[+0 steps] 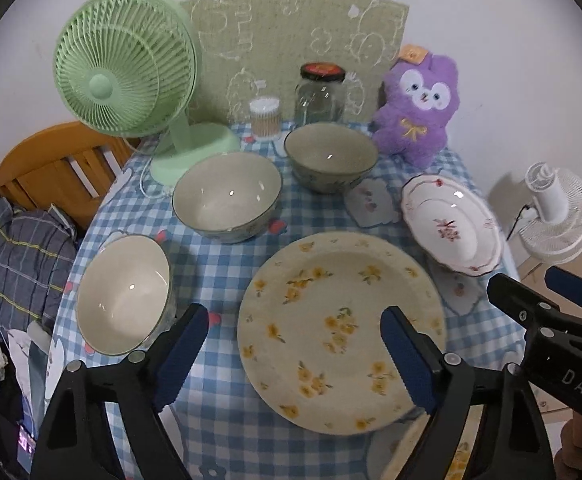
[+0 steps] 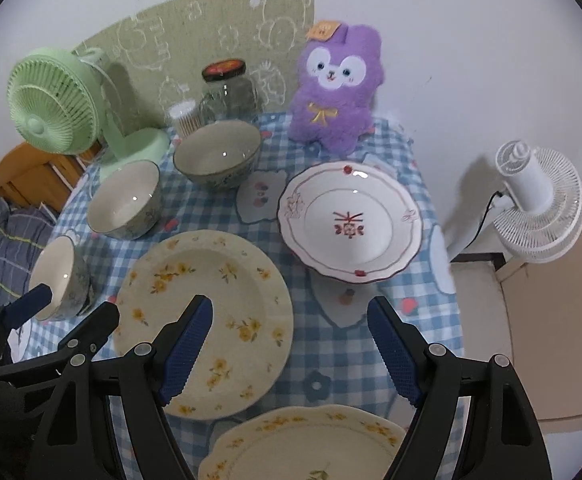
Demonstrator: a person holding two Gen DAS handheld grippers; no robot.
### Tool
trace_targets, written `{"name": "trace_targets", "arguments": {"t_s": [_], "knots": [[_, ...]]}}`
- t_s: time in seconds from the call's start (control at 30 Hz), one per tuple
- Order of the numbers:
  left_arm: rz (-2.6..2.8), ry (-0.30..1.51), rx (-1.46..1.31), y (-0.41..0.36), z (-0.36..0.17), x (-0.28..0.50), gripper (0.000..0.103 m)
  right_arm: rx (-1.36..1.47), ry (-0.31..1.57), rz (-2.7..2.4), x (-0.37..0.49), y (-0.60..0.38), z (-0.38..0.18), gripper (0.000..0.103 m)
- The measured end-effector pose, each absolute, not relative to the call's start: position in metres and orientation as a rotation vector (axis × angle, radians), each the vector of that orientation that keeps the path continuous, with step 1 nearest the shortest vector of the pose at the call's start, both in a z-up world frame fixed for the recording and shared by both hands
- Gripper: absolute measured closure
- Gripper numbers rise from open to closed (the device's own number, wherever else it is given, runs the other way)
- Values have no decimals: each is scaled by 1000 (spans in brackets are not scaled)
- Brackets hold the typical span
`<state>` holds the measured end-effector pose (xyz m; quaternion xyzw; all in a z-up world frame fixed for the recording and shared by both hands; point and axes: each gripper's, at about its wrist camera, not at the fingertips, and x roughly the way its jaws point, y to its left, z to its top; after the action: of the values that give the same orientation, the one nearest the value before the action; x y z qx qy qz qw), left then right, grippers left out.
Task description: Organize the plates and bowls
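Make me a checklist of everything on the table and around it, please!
Surface: blue-and-white checked tablecloth, cartoon patches.
Job's things: three ceramic bowls; round yellow-flowered plate; white scalloped red-patterned plate; scalloped yellow-flowered plate at near edge.
Clutter: green desk fan, glass jar with dark lid, cotton-swab tub, purple plush toy.
Grippers: left gripper, right gripper both open, empty.
Cables: black cord at white fan.
Surroundings: wooden chair, white wall.

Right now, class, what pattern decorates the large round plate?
Yellow flowers on cream large round plate; clearest in the left wrist view.
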<state>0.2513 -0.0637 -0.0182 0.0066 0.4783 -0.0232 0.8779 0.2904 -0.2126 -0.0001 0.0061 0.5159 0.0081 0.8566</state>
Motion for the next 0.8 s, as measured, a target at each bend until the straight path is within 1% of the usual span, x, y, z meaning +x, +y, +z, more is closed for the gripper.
{"name": "trace_targets", "arguments": {"t_s": [0.23, 0.4, 0.47, 0.5, 0.53, 0.57, 0.67, 0.8], "knots": [[-49, 1048, -3, -54, -51, 270, 16, 35, 1135, 42, 308, -204, -34, 21], [-46, 1067, -4, -51, -71, 279, 18, 42, 1168, 56, 319, -199, -57, 21], [-43, 1077, -2, -51, -80, 283, 21, 37, 1174, 56, 323, -197, -63, 21], [-38, 1082, -1, -51, -84, 284, 23, 32, 1178, 57, 326, -196, -68, 22], [-35, 1086, -2, -50, -89, 286, 27, 31, 1182, 57, 328, -196, -71, 26], [-32, 1090, -6, -50, -93, 287, 28, 31, 1187, 57, 329, -195, -73, 28], [-25, 1109, -20, -49, -103, 292, 28, 36, 1211, 56, 335, -196, -84, 31], [-11, 1127, -23, -46, -112, 297, 28, 28, 1232, 57, 340, -196, -96, 32]]}}
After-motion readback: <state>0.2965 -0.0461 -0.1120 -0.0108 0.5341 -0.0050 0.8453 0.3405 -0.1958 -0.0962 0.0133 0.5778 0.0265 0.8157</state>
